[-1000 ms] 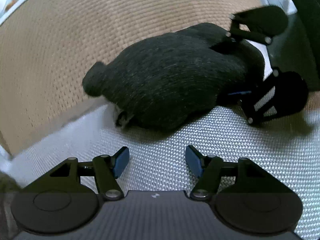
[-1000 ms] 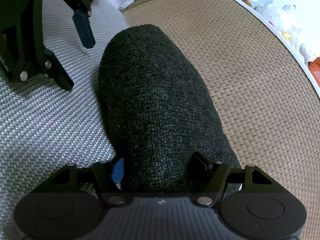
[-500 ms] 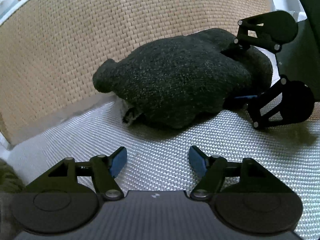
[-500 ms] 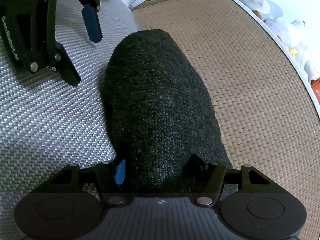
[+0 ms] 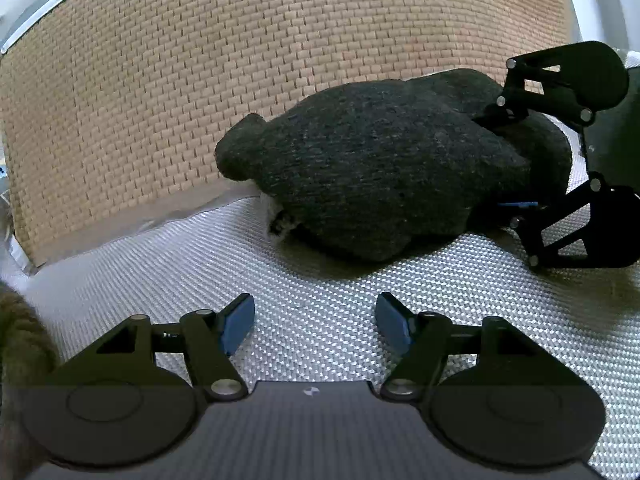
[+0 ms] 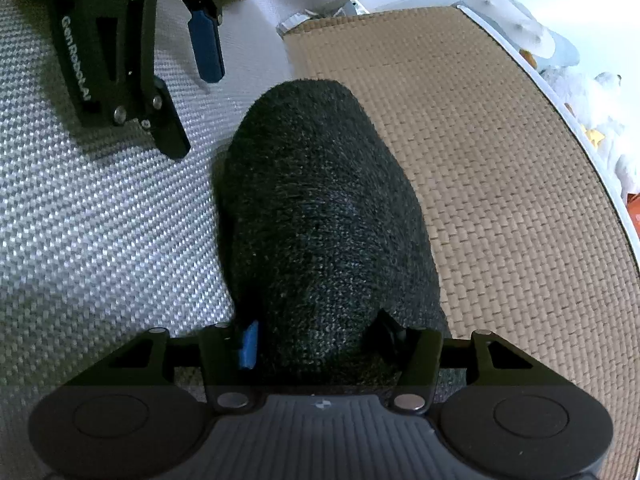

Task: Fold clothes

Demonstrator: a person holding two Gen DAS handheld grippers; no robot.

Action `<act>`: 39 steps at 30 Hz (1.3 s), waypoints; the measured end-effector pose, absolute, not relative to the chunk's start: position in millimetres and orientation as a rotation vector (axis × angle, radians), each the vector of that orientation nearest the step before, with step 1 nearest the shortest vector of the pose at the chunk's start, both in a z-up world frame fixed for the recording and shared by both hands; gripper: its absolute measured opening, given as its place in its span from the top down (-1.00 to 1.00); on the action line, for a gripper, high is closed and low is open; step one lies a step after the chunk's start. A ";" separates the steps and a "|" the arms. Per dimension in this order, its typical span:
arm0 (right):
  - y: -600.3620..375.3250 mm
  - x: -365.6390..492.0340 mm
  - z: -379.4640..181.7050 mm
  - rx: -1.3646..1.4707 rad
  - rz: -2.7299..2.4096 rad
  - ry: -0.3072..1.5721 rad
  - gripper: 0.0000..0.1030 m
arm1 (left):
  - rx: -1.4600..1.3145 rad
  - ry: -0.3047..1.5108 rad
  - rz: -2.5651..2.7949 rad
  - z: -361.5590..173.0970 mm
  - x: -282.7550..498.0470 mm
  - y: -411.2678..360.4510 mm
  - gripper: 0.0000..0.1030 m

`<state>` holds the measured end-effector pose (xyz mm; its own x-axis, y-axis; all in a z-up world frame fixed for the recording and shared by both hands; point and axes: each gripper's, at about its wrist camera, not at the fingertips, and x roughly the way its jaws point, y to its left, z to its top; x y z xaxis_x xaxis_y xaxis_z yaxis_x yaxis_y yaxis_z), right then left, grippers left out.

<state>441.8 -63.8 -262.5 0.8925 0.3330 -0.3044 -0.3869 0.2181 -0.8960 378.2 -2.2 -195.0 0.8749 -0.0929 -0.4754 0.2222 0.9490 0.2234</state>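
A dark grey knitted garment [image 5: 384,176], folded into a thick bundle, lies across the edge between the silver woven mat [image 5: 320,280] and the tan woven mat [image 5: 240,60]. My right gripper [image 6: 318,344] is shut on the near end of the bundle [image 6: 324,220]; it shows at the right of the left wrist view [image 5: 532,160]. My left gripper [image 5: 316,320] is open and empty, low over the silver mat, just short of the bundle. It also shows at the upper left of the right wrist view [image 6: 160,60].
The tan mat [image 6: 480,160] ends at a white table rim [image 6: 592,152]. Plush toys and small clutter [image 6: 600,92] lie beyond the rim at the right. A brownish knitted item [image 5: 20,340] shows at the left edge.
My left gripper has drawn back a little from the bundle, staying open. The bundle has shifted slightly with my right gripper still shut on it.
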 end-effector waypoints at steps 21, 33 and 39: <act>-86.2 414.3 -271.5 -1.430 0.422 -0.049 -0.40 | 0.232 0.486 -0.156 -193.2 379.3 0.8 -0.38; -100.3 427.7 -261.4 -1.395 0.307 0.092 -0.60 | 0.206 0.483 -0.140 -195.6 381.4 4.6 -0.38; -101.1 445.5 -259.6 -1.379 0.309 0.151 -0.47 | 0.207 0.477 -0.130 -196.5 381.0 4.1 -0.38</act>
<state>445.5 -101.1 -259.6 0.9502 0.1272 -0.2844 -0.3026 0.1586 -0.9398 381.0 4.1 -196.5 0.8805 -0.0756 -0.4679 0.1723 0.9707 0.1673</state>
